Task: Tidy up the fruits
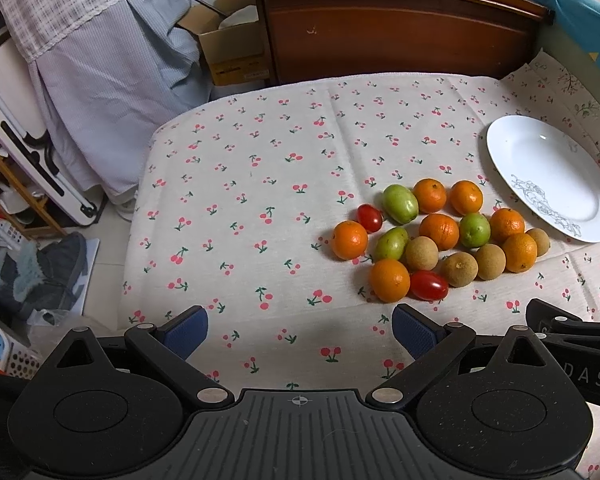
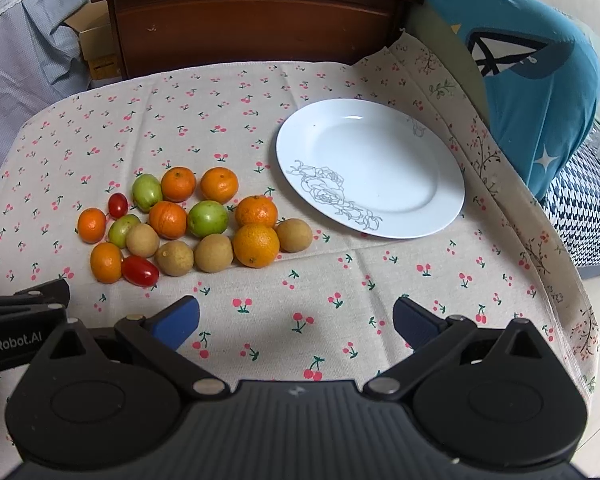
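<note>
A heap of small fruits lies on the cherry-print cloth [image 1: 260, 200]: several oranges [image 1: 439, 231] [image 2: 256, 245], green fruits [image 1: 400, 204] [image 2: 207, 218], brown round fruits [image 1: 459, 269] [image 2: 214, 253] and two red tomatoes [image 1: 429, 285] [image 2: 139, 271]. An empty white plate [image 1: 556, 152] [image 2: 380, 140] with a grey flower drawing sits to the right of the heap. My left gripper [image 1: 300, 326] is open and empty, near and left of the heap. My right gripper [image 2: 296, 318] is open and empty, in front of the plate and right of the heap.
A dark wooden cabinet [image 1: 396, 28] [image 2: 256, 20] stands behind the table. A blue garment [image 2: 540, 80] hangs over a chair at the right. A cloth-covered thing [image 1: 100, 60], a cardboard box [image 1: 232, 52] and floor clutter [image 1: 40, 272] lie left of the table.
</note>
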Motion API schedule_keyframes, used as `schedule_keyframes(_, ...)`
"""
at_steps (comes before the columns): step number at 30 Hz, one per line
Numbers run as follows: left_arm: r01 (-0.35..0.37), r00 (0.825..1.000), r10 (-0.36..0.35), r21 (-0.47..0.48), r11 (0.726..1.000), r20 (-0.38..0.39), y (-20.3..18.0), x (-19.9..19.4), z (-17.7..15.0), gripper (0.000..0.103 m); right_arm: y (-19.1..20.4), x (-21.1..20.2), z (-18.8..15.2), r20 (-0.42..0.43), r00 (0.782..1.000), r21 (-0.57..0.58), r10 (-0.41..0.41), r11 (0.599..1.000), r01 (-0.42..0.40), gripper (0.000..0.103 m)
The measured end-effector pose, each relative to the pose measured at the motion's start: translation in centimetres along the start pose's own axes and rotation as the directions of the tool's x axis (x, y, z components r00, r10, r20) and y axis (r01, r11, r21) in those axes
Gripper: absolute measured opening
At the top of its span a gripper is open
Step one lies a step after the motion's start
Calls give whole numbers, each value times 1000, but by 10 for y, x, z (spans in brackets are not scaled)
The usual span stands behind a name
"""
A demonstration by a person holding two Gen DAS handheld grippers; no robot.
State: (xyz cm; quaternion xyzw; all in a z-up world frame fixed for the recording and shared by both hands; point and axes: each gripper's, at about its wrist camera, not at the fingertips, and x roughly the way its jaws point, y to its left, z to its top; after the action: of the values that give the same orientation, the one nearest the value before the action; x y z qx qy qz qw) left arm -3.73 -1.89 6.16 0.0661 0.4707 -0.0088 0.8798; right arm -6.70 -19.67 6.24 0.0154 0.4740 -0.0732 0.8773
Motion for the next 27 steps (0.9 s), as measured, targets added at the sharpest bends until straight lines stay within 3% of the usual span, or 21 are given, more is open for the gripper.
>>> schedule_keyframes(10,34,999,-34,-12,999,9,4,0,-1,99,-4,-3,-1,32,999,21,37,999,-38,102)
schedule_keyframes(14,42,999,-42,-7,999,22,5,-2,-1,99,-8,-7,-4,67,992,40,104,993,-106,102)
schedule_keyframes(18,65,998,-65,-8,998,26,6,-3,-1,99,-15,-13,-10,134,970,55,201,976,-210,102)
schedule_keyframes(23,73,996,-73,-12,997,44,15,-5,0,99,-26,-18,-7,115,976,60,185,979,-193,102)
schedule_keyframes(27,104,992,-100,-44,994,76,30,-10,5,99,-48,-21,-10,120,967,120,226,963,-240,102)
